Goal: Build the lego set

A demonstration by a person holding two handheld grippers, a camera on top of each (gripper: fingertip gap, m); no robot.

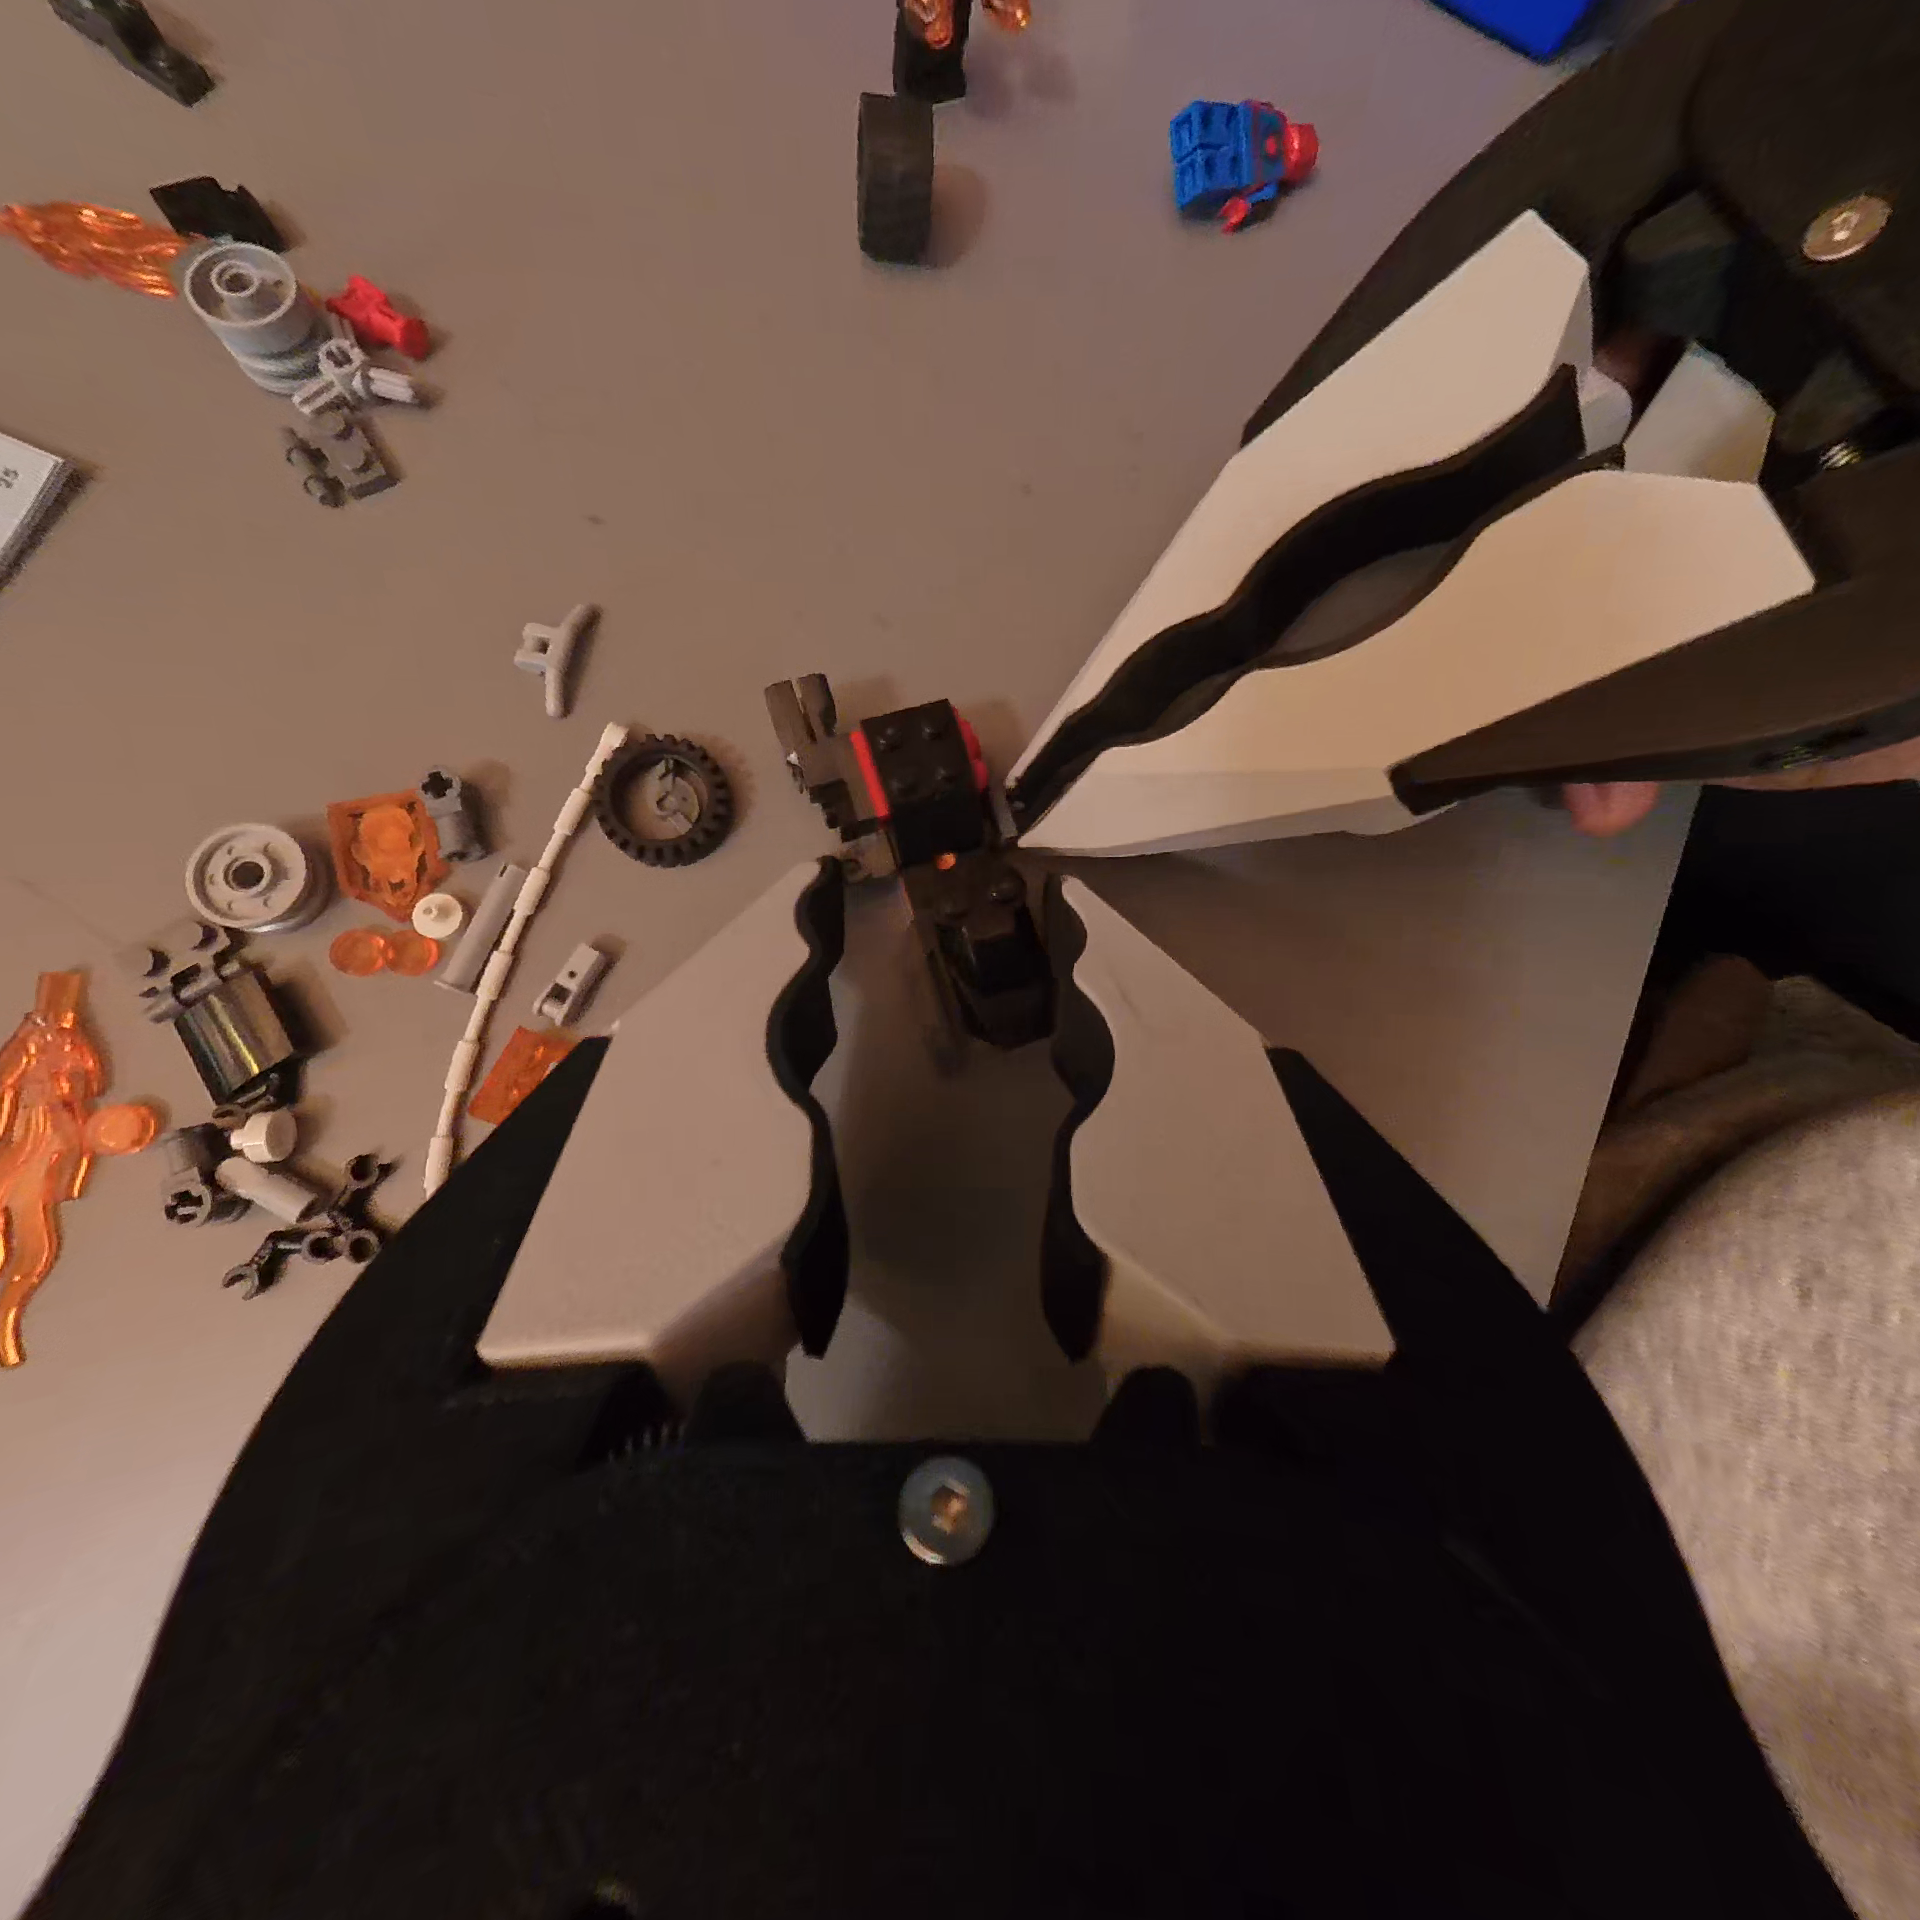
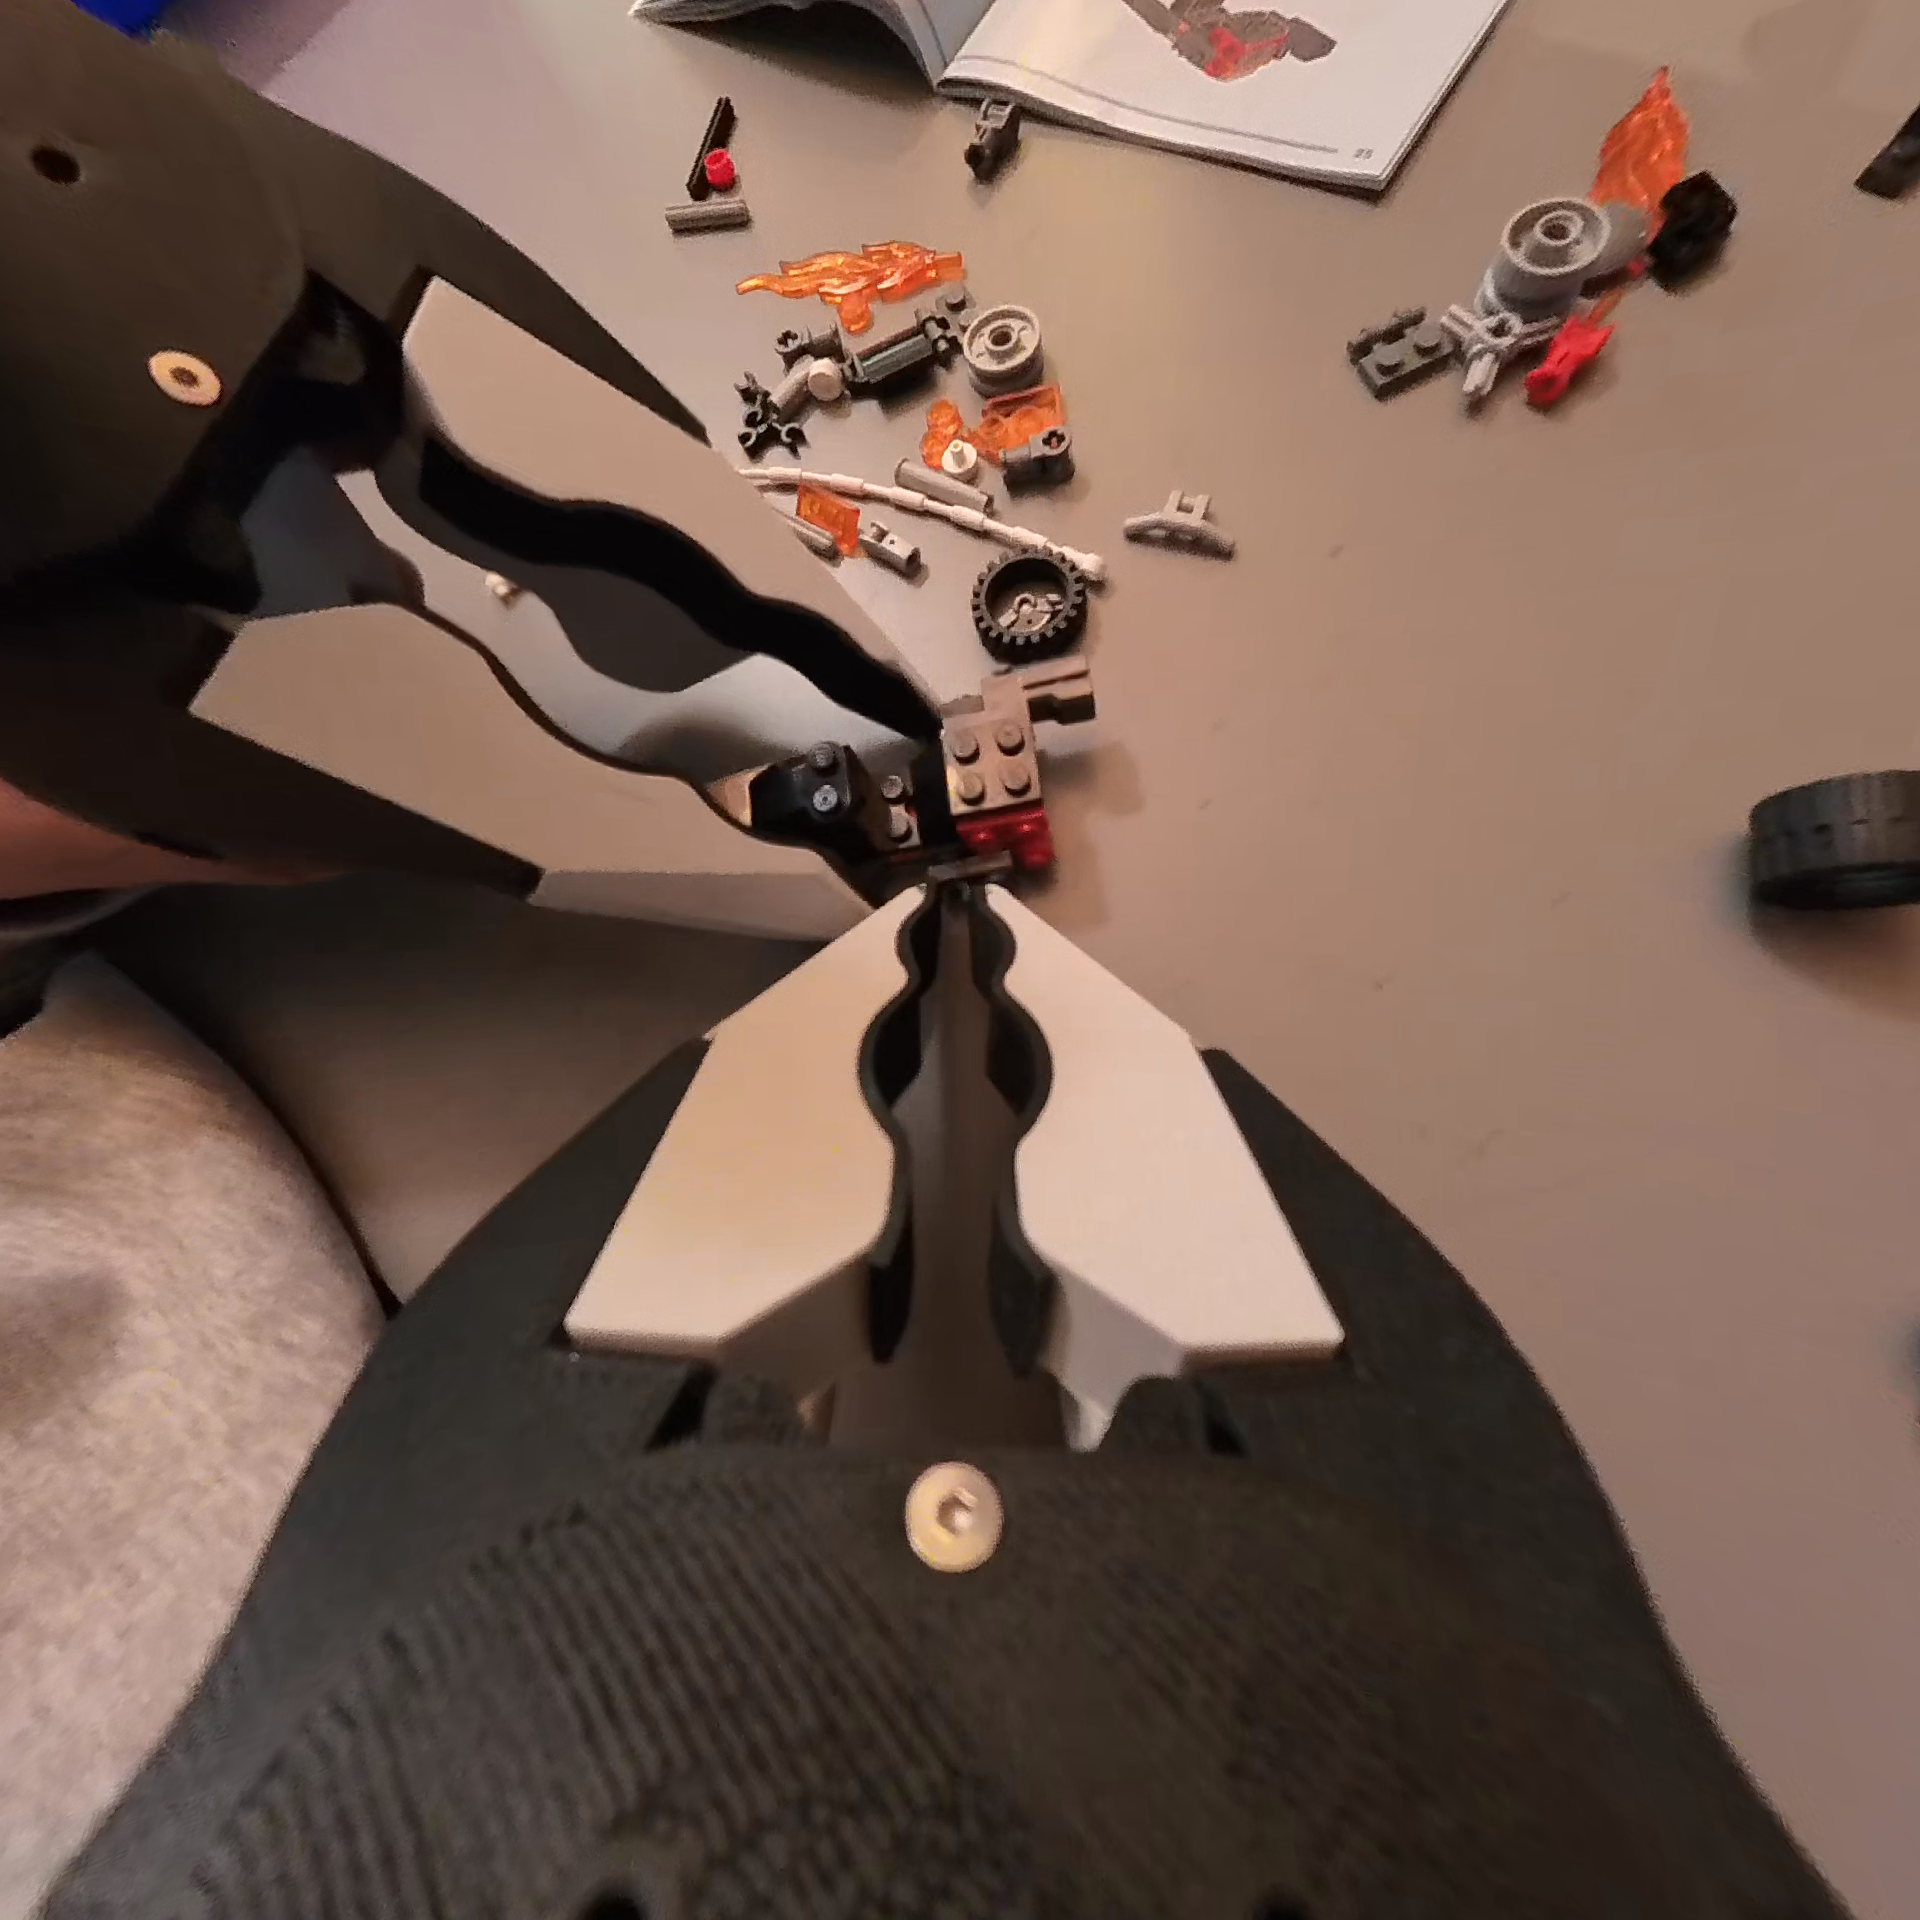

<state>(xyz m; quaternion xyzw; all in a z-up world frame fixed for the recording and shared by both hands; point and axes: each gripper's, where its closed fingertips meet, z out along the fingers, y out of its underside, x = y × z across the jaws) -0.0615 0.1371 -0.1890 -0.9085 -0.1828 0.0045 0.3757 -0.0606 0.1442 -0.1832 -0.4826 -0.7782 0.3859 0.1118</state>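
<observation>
1. We hold the half-built lego assembly above the grey surface, and we take it as our landmark.
2. Our left tool comes at it from the near side, fingers pinching the assembly's black lower end between their wavy black pads.
3. Our right tool meets the assembly from its red side; its fingers are pressed nearly together, and their tips grip a thin dark piece at the assembly's edge, just under the red plate.
4. Just beyond the assembly lies a black toothed tyre, with a long white segmented rod beside it.
5. Farther out past the tyre sits a scatter of loose pieces: grey wheel hubs, transparent orange flame parts and small dark connectors.
6. Well beyond the assembly, a wide black tyre stands on edge, and a blue and red minifigure lies near it.
7. An open instruction booklet rests at the far edge, well apart from the assembly.
</observation>
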